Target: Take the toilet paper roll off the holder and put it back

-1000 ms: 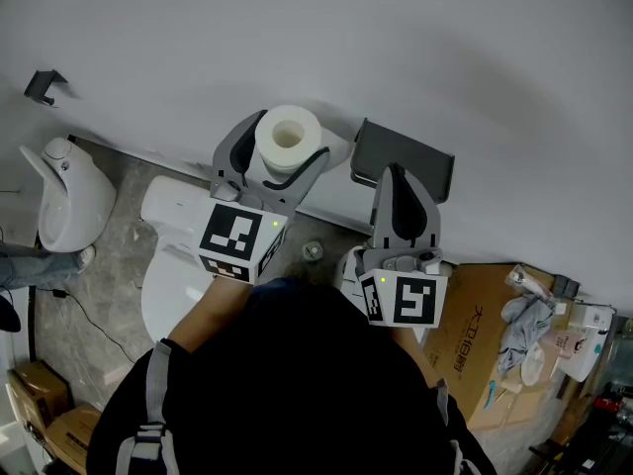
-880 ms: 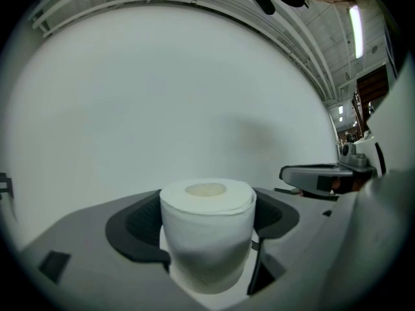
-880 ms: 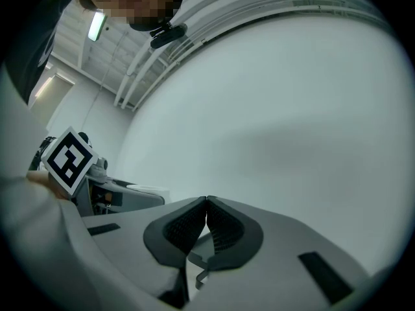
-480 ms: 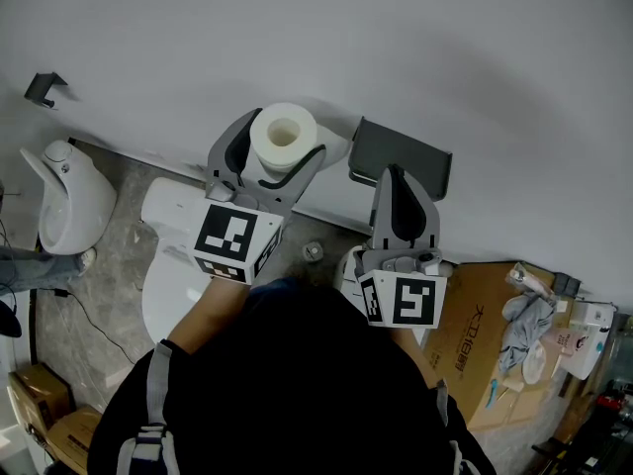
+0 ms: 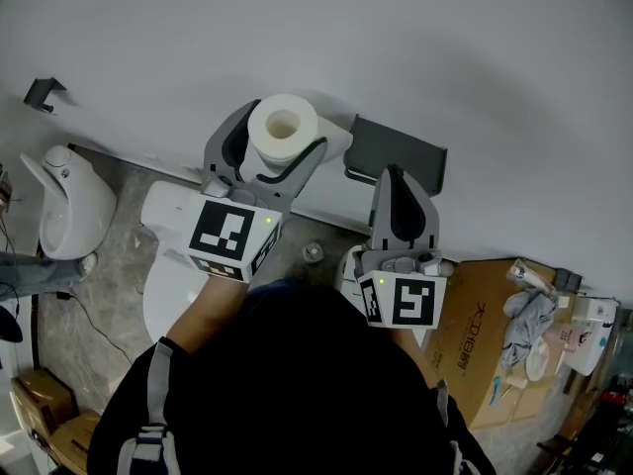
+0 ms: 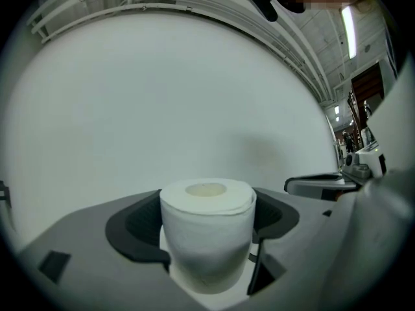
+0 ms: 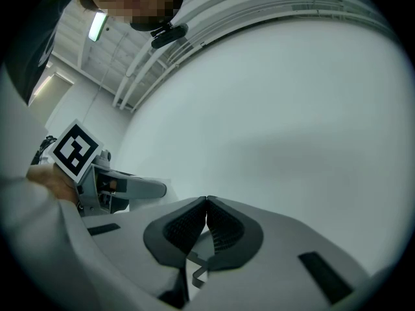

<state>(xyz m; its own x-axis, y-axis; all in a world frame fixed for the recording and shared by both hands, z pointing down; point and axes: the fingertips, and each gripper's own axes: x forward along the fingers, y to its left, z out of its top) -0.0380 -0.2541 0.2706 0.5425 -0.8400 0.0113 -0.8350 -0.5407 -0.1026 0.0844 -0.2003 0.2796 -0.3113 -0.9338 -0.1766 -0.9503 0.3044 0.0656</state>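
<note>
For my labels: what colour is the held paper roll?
White; the toilet paper roll shows clearest in the left gripper view.

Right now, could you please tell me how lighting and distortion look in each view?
Head view: dim, flat light, darker toward the corners, toilet paper roll sharp. Left gripper view: heavy fisheye with a black rim, the roll shaded low on its front. Right gripper view: same fisheye, a ceiling light glares at upper left, right gripper in focus.

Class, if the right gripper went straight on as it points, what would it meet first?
Probably the white wall; the right gripper, shut and empty, sees only wall ahead. The dark holder may sit below that line.
</note>
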